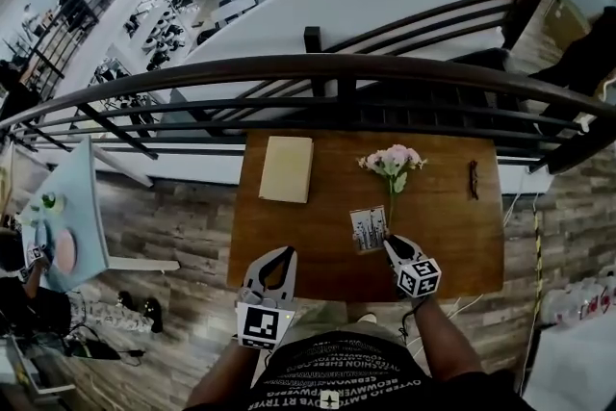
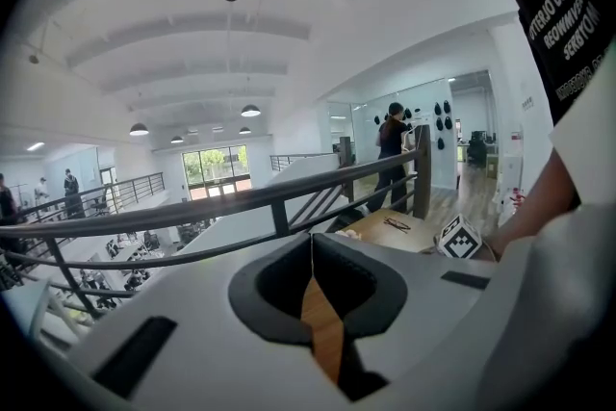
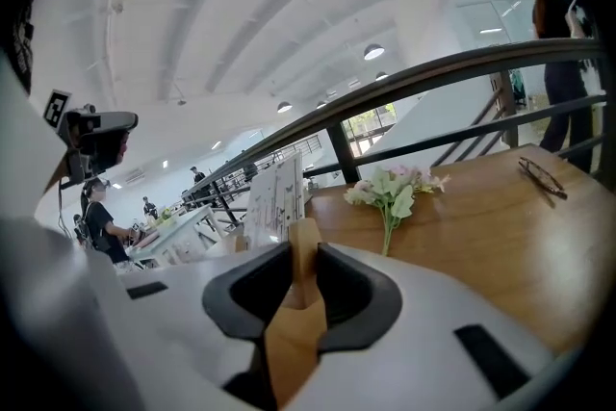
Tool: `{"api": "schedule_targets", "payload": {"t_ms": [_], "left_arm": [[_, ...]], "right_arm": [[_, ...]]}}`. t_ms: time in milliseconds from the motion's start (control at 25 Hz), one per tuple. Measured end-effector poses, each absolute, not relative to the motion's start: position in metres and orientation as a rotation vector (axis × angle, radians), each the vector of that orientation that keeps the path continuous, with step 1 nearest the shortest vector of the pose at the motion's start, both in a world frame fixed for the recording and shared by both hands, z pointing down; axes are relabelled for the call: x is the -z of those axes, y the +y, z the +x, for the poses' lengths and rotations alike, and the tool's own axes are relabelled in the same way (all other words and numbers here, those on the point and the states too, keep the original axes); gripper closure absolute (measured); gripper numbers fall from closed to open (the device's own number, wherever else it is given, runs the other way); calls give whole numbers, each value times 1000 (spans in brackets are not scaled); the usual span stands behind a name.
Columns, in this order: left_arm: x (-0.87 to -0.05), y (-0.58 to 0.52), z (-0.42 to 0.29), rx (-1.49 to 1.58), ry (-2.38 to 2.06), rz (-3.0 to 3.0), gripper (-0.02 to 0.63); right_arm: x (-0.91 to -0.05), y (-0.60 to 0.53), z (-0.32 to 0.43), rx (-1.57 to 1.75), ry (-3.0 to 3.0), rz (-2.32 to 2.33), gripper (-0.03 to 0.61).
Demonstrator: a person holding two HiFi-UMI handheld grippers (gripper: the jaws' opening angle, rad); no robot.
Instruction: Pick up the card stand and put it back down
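A wooden table (image 1: 452, 226) stands by a railing (image 1: 289, 67). The right gripper (image 3: 302, 257) has its jaws clamped on the wooden base of the card stand (image 3: 275, 195), near the table's front edge beside a flower (image 3: 393, 188). The left gripper (image 1: 287, 252) is closed and empty.

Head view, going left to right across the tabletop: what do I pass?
Beige notebook → card stand → eyeglasses.
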State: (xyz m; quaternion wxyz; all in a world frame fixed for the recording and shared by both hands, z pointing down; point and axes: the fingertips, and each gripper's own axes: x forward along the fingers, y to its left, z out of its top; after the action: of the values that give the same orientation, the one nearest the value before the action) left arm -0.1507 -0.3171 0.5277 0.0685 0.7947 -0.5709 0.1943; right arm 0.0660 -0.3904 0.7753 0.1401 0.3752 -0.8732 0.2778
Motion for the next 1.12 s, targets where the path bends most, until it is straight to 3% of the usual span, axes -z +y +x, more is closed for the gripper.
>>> {"api": "schedule_targets", "payload": {"t_ms": [1120], "left_arm": [[-548,-349,-167,-675,-1661,2364,588]], "right_arm": [[-845,-415,60,-486,-2333,1062,515]]}}
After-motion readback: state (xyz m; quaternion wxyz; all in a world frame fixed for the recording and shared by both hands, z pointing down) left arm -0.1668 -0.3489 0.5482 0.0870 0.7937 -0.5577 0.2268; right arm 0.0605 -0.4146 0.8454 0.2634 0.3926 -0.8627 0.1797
